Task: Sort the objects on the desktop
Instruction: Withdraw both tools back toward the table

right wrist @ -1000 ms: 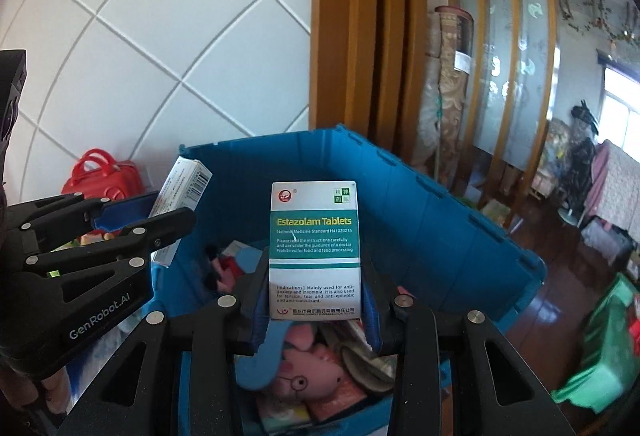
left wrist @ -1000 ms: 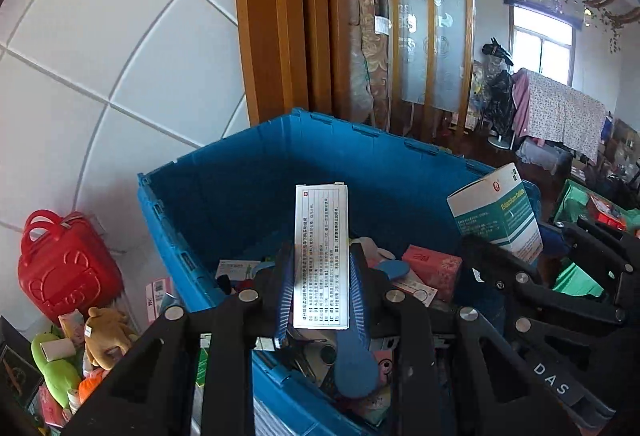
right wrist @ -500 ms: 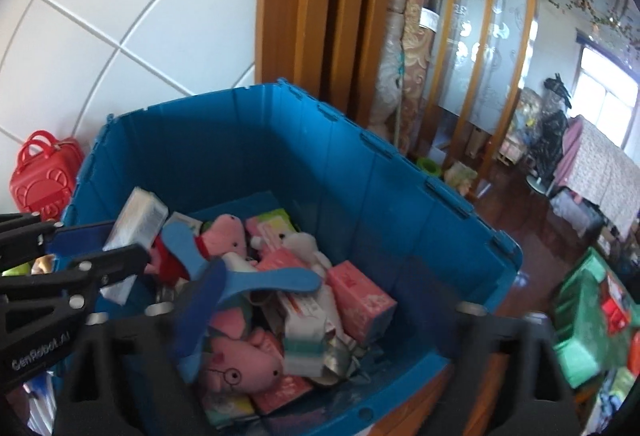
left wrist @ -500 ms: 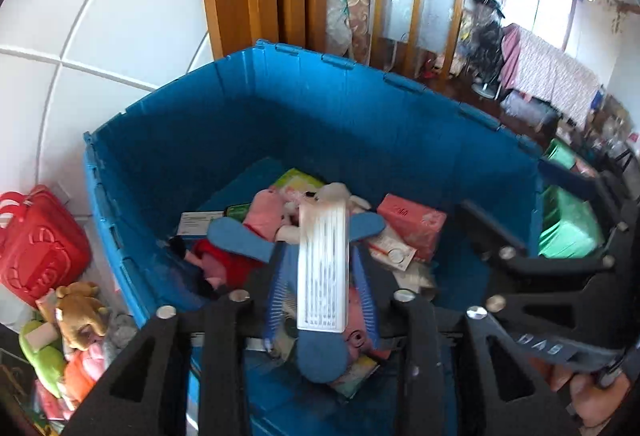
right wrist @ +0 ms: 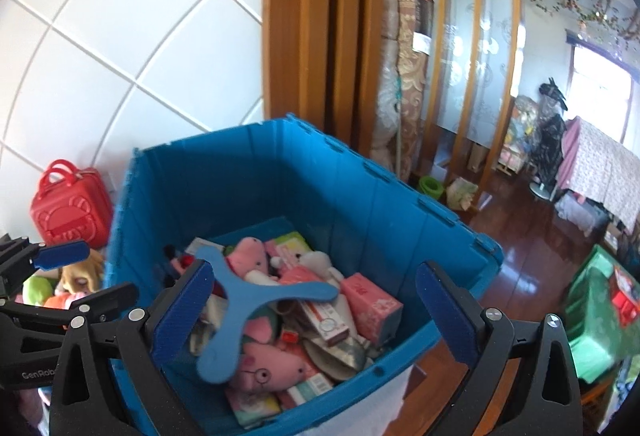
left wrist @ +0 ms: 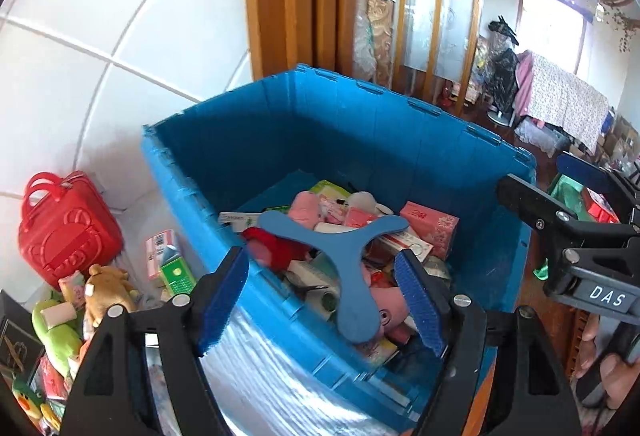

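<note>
Both tools are held over the open blue crate (left wrist: 360,124). The left tool (left wrist: 322,300) is seen with its jaws opening and nothing between the pads; the crate's near rim and contents show in the gap. The right tool (right wrist: 316,310) is spread wide, and nothing is pinched there either.

Progress: the crate is judged partly filled. Pink plush toys (right wrist: 276,360), a pink box (right wrist: 372,302), and several cartons and packets are heaped across its bottom. The individual packets cannot be told apart with certainty. Sorting is judged unfinished: outside the crate, to its left, a red case (left wrist: 68,232), a brown plush bear (left wrist: 108,288), a green plush (left wrist: 56,328) and a small carton (left wrist: 168,260) are seen lying against the white tiled wall (left wrist: 100,16). Whether these belong to the task cannot be told.

Clearance: the crate's rim is notched and its walls are tall, so any pass inward is judged to need height over the near edge. The left wall stands close to the clutter beside it. The two tools are near each other, the right one showing at the edge of the left view, so room between them is limited. To the right, open wooden floor (right wrist: 532,276) and a green bin (right wrist: 596,316) are noted.
</note>
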{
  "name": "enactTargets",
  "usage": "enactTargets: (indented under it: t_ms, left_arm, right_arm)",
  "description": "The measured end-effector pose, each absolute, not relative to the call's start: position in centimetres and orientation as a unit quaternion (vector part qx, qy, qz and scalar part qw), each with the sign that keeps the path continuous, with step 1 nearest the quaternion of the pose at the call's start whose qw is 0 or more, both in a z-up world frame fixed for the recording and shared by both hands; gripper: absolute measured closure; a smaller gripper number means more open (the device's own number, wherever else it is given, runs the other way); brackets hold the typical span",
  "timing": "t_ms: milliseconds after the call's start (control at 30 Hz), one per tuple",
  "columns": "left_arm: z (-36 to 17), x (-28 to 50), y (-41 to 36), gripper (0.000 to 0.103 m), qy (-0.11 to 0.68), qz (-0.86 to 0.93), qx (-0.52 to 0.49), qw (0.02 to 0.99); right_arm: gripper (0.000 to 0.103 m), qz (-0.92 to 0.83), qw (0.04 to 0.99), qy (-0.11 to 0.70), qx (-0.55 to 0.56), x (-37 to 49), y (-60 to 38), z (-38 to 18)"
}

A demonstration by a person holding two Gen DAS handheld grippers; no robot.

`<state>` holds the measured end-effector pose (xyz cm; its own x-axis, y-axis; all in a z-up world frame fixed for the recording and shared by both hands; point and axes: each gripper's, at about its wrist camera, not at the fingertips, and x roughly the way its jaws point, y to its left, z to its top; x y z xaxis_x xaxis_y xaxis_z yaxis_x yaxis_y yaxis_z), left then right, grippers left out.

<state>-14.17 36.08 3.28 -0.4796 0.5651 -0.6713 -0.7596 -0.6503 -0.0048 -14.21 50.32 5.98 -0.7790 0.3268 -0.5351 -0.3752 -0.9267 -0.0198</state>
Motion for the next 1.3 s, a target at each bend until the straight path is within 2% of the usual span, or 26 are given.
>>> enactTargets:
  t_ms: [233,467,933,1133,1300]
  left_arm:
    - [3.6,-14.3,26.4,0.028,0.115,0.883,-0.313,0.331]
    - [0.9,-16.7,14.3,0.028,0.081,0.911,-0.329,0.233]
    - [-11.0,-19.8,-8.1,0.028,0.035,0.896,-0.44,0.045]
    - [-17.2,-20.5,-12.9,0.028,0.011,0.868,-0.496,0.019]
    - [-22.4,-21.2,-13.9,0.028,0.023,0.843,-0.536,0.028]
  right_arm:
    - [0.0,0.962,0.106,0.034,-0.251,-14.0,43.1,7.1]
    - [0.0,0.965,0.0,0.013,-0.262,-16.3,35.0,5.5]
    - [0.0,0.898,-0.165,-0.001,-0.407,-22.6,18.6,-4.1]
    - [0.0,0.86,-0.197,-0.028,-0.469,-24.0,12.1,-9.2]
    - [0.0,0.837,-0.207,-0.041,-0.504,-25.2,8.2,-12.9]
